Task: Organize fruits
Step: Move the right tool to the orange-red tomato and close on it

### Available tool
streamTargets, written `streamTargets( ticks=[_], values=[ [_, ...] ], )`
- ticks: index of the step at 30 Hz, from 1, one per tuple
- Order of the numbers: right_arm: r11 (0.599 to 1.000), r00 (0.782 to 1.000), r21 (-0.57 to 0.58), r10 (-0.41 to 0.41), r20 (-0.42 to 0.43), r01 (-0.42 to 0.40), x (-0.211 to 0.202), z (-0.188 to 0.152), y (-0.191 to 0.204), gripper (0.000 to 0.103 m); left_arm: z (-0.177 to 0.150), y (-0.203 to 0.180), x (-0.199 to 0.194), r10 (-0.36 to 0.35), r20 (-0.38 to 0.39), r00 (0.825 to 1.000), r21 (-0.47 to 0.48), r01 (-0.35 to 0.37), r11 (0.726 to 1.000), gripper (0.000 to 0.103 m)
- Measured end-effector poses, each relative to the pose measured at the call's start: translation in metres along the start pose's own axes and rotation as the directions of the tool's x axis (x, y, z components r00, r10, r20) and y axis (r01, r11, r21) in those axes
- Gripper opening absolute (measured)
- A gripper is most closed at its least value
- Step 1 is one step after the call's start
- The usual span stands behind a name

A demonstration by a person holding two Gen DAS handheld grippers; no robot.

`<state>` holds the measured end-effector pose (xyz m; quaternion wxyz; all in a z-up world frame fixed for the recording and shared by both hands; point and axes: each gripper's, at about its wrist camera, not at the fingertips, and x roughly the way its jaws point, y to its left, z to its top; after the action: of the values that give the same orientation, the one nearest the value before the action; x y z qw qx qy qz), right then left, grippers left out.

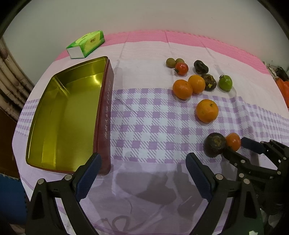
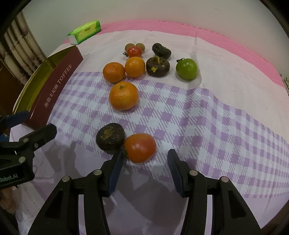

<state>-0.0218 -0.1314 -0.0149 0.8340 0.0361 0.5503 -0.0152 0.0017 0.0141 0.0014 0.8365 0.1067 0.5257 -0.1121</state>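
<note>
Zero fruits in tin (image 1: 68, 112); all lie right of it. Right gripper (image 2: 144, 162) open around nearest tomato (image 2: 140, 147), left gripper (image 1: 142, 166) open, empty.

Green tissue pack (image 1: 86, 44) lies flat at the far left, well beyond the claws, on the cloth's pink far band. Checked purple-and-white tablecloth (image 2: 207, 115) spreads under and ahead of both claws. Curtain folds (image 1: 10, 72) hang far left. Plain pale wall (image 2: 144, 10) stands behind the table.
</note>
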Motion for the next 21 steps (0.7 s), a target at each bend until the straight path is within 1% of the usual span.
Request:
streamTargets(
  ticks=[10, 16, 20, 21],
  values=[
    [0.999, 1.000, -0.025, -0.022, 0.012, 0.022, 0.004, 0.010, 0.004, 0.052, 0.000, -0.001, 0.001, -0.007, -0.001, 1.000, -0.002, 0.007, 1.000, 0.093],
    [0.998, 0.999, -0.047, -0.032, 0.015, 0.033, 0.007, 0.009, 0.008, 0.051, -0.001, -0.004, 0.003, -0.013, -0.001, 1.000, 0.001, 0.013, 1.000, 0.093],
    [0.997, 0.999, -0.061, -0.042, 0.027, 0.044, 0.008, 0.009, 0.012, 0.042, -0.001, -0.007, 0.004, -0.017, -0.007, 1.000, 0.009, 0.017, 1.000, 0.093],
    [0.997, 0.999, -0.060, -0.039, 0.031, 0.041, 0.008, 0.010, 0.012, 0.041, -0.001, -0.006, 0.004, -0.017, -0.009, 1.000, 0.010, 0.017, 1.000, 0.092]
  ],
)
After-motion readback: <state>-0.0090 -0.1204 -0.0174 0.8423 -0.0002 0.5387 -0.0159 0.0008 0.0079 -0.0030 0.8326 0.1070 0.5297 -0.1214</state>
